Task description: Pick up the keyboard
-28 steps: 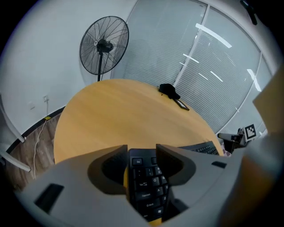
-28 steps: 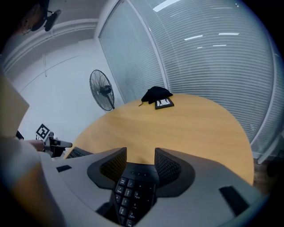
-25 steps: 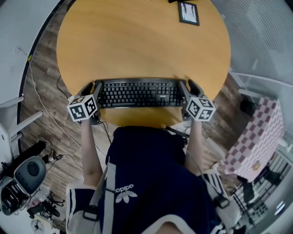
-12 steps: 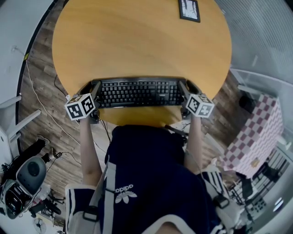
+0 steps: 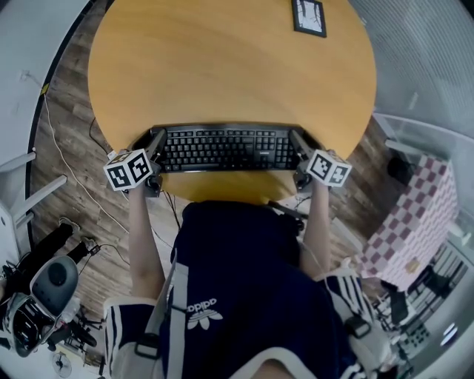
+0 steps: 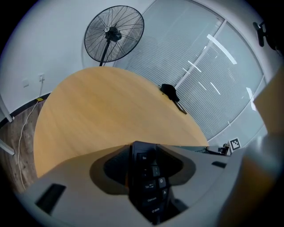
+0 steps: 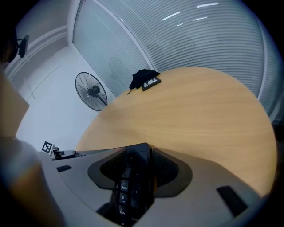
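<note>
Keyboard (image 5: 226,149), black, lying crosswise at the near edge of the round tabletop (image 5: 222,66), centre frame; left claw (image 5: 153,142) pinching its left end, right claw (image 5: 299,142) its right end; grasp apparently made, next move likely a level, matched lift.

Table (image 5: 222,74) surface lies open from 10 to 12 o'clock of the keyboard (image 5: 226,150). One obstacle: frame (image 5: 309,16) at 1 o'clock, far edge, well apart. Person's torso (image 5: 244,281) blocks 6 o'clock.
</note>
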Tool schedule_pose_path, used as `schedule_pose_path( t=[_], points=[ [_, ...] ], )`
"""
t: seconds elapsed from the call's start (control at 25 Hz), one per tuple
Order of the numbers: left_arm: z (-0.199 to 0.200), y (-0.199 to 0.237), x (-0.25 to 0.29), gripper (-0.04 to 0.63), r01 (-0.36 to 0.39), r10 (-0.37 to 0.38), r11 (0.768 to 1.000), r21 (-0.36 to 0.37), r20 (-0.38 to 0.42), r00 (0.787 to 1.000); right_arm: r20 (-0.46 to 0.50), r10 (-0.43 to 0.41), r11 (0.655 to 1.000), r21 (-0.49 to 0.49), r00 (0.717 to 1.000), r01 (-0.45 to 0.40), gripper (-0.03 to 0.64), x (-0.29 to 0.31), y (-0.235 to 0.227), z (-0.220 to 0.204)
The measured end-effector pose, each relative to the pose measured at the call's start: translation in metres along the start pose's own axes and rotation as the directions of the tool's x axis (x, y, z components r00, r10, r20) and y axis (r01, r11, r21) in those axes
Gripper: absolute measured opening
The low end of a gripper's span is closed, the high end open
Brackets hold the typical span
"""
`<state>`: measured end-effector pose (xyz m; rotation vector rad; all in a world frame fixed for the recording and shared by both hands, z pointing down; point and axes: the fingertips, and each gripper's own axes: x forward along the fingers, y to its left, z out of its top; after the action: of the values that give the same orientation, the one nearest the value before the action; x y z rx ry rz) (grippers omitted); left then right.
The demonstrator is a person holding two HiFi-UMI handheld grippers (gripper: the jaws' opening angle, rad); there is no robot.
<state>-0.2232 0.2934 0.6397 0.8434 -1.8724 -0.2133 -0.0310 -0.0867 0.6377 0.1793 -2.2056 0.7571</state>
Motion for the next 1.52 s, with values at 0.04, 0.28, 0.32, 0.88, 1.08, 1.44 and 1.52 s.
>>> schedule_pose_path(
  t=[0.04, 0.28, 0.32, 0.88, 1.08, 1.44, 1.52],
  points=[
    [0.0, 0.0, 0.0, 0.181, -0.003, 0.003, 1.0, 0.002, -0.003, 1.0, -0.001, 0.0, 1.0, 0.007, 1.0, 0.0, 0.172, 0.001, -0.001, -0.001],
    [0.001, -0.003, 0.0, 0.181, -0.035, 0.034, 0.999, 0.008, 0.048, 0.998, 0.0, 0.002, 1.0, 0.017, 1.0, -0.002, 0.169, 0.002, -0.003, -0.006],
    [0.002, -0.003, 0.0, 0.181, -0.042, 0.041, 0.999, 0.011, 0.054, 0.998, 0.008, -0.004, 1.0, 0.018, 1.0, 0.004, 0.169, 0.003, -0.003, -0.006],
    [0.034, -0.042, -0.052, 0.181, 0.006, -0.045, 0.989, 0.15, 0.264, 0.963, 0.23, 0.074, 0.989, -0.144, 0.97, -0.041, 0.167, -0.053, 0.03, 0.031],
    [0.047, -0.049, -0.07, 0.181, 0.021, -0.08, 0.98, 0.199, 0.297, 0.952, 0.29, 0.087, 0.986, -0.16, 0.953, -0.041, 0.167, -0.068, 0.046, 0.036],
    [0.073, -0.064, -0.096, 0.181, 0.06, -0.151, 0.965, 0.255, 0.354, 0.923, 0.4, 0.079, 0.978, -0.21, 0.913, 0.007, 0.167, -0.103, 0.072, 0.061],
    [0.081, -0.071, -0.104, 0.18, 0.065, -0.168, 0.96, 0.273, 0.373, 0.912, 0.428, 0.089, 0.975, -0.221, 0.899, 0.009, 0.167, -0.113, 0.079, 0.068]
  ],
)
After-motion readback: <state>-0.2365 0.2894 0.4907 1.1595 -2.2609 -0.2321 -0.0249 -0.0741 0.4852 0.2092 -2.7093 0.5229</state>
